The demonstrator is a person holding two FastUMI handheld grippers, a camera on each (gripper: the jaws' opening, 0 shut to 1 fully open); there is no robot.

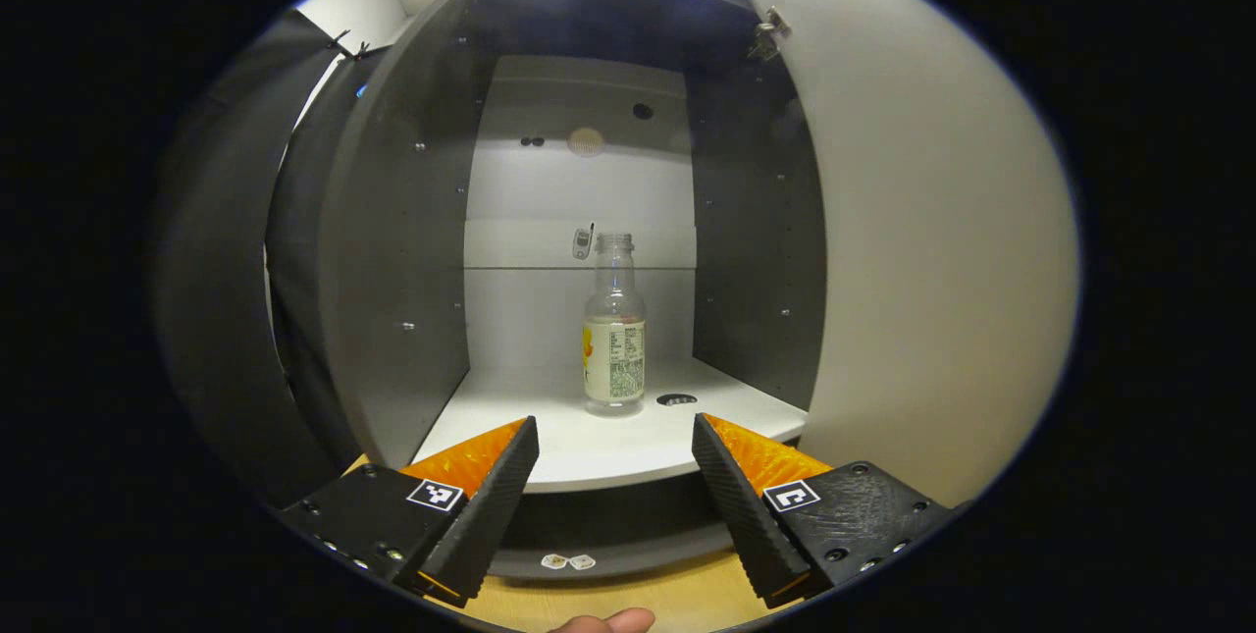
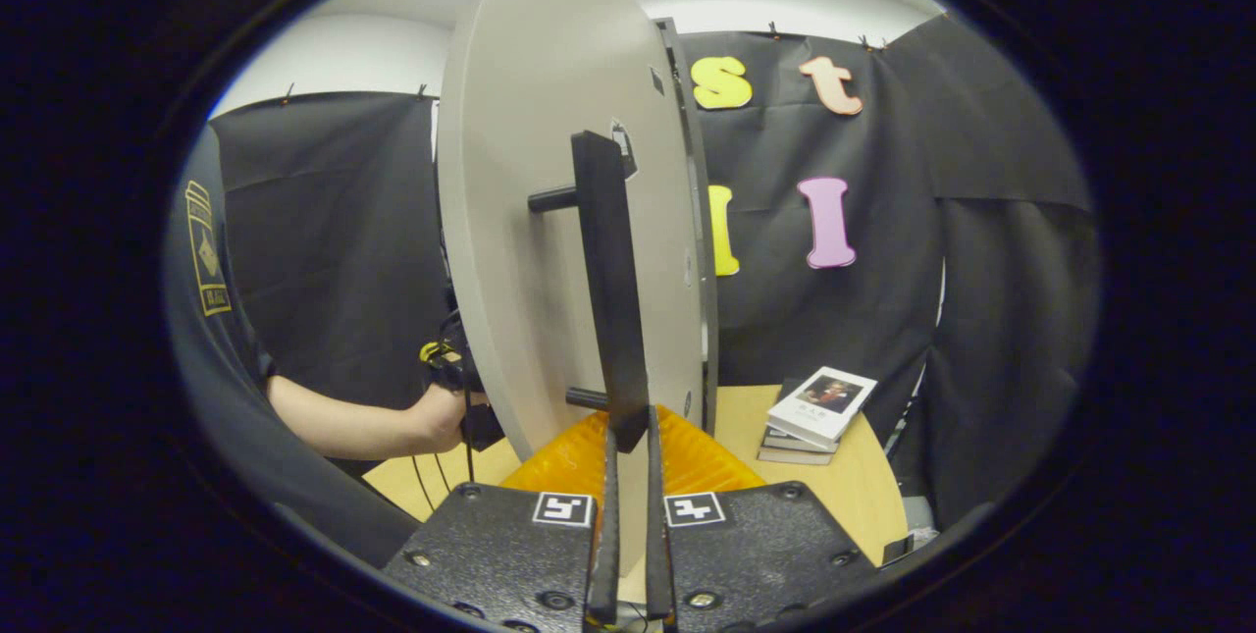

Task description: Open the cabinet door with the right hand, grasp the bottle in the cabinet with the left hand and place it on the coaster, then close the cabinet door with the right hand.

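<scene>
The right gripper [image 2: 628,447] is clamped on the door handle [image 2: 610,290], cabinet door [image 2: 530,221] swung open. The left gripper [image 1: 615,456], fingers apart, faces the bottle [image 1: 614,339] at 12 o'clock on the shelf [image 1: 589,447]. Grasping, placing and closing remain.

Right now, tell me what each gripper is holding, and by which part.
The right gripper is clamped on the lower end of the cabinet door's handle. The left gripper holds nothing; it is open, short of the bottle.
</scene>
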